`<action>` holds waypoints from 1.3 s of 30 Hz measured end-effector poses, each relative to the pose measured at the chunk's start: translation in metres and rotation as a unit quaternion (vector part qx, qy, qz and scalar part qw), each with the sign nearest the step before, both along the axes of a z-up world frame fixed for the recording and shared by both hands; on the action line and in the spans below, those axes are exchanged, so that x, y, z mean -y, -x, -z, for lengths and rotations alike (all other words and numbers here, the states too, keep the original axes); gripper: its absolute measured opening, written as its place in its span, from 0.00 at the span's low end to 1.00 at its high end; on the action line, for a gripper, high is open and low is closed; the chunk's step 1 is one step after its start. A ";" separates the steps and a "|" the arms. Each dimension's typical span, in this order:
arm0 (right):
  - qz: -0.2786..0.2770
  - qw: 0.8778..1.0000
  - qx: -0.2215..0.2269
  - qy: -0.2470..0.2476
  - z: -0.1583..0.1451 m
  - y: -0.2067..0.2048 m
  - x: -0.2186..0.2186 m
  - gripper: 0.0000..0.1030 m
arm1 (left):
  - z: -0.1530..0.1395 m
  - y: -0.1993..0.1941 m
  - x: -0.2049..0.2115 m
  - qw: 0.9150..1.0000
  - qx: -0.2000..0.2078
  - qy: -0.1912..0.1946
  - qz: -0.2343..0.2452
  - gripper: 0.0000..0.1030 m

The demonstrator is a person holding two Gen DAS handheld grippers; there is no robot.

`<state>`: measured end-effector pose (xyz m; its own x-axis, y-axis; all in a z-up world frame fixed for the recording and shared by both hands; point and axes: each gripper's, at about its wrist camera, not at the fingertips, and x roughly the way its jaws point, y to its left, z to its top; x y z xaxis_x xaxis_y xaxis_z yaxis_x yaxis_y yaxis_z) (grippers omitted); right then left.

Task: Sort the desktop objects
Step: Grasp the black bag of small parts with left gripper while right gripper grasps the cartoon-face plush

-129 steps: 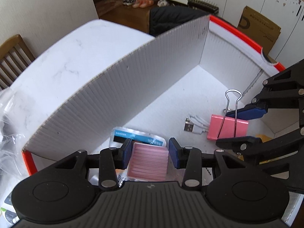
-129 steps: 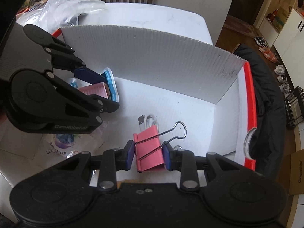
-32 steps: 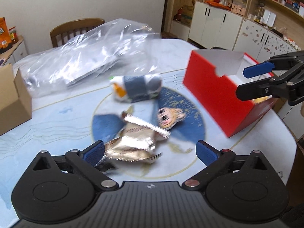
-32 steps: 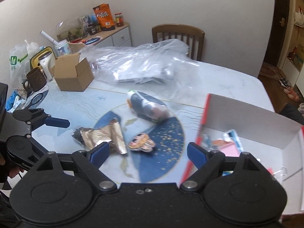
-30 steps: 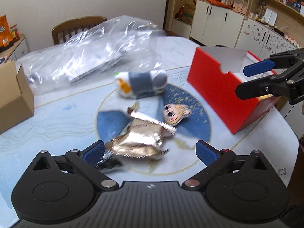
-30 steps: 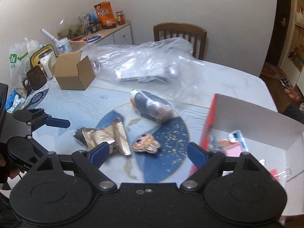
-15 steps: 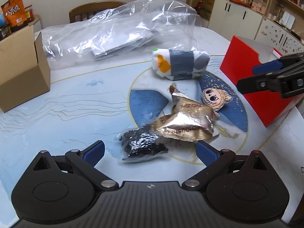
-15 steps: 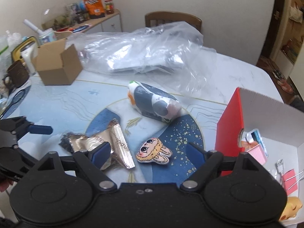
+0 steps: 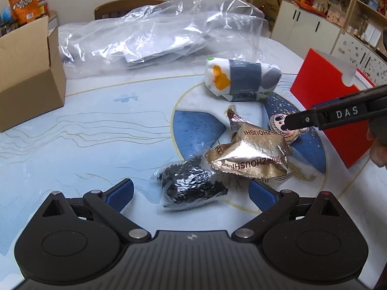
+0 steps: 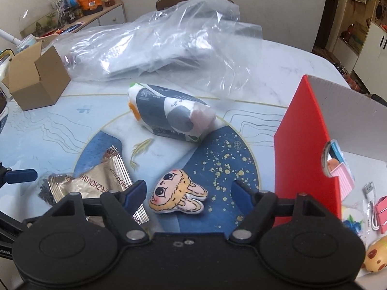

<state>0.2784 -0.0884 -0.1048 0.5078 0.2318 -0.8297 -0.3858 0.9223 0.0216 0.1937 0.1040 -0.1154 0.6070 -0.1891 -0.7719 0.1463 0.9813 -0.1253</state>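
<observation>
Wide-spread, both tongs flank table items, gripping nothing.

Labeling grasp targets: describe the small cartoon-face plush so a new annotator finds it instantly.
Start at the red box on the right of the table, then look left onto the dark blue, gold-speckled circle printed on the tabletop. The plush lies flat there, just ahead of the open right tool. Unlike the shiny gold snack packet and the wrapped tissue pack nearby, it is soft, with big eyes and yellow hair.
</observation>
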 end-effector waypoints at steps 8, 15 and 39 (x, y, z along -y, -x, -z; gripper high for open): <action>0.002 1.000 -0.023 -0.002 0.015 -0.008 -0.002 0.70 | 0.004 -0.006 0.007 1.000 0.000 -0.011 0.009 0.76; -0.005 0.999 -0.038 -0.016 0.022 -0.008 -0.004 0.61 | 0.004 -0.006 0.006 1.000 0.004 -0.017 0.010 0.66; -0.007 0.999 -0.018 -0.047 -0.001 0.008 0.005 0.33 | -0.013 0.009 -0.008 0.999 0.015 -0.028 -0.020 0.38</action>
<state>0.2706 -0.0930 -0.1040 0.4738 0.3159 -0.8220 -0.3958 0.9102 0.1217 0.1845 0.1116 -0.1025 0.6370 -0.1210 -0.7613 0.1096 0.9918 -0.0659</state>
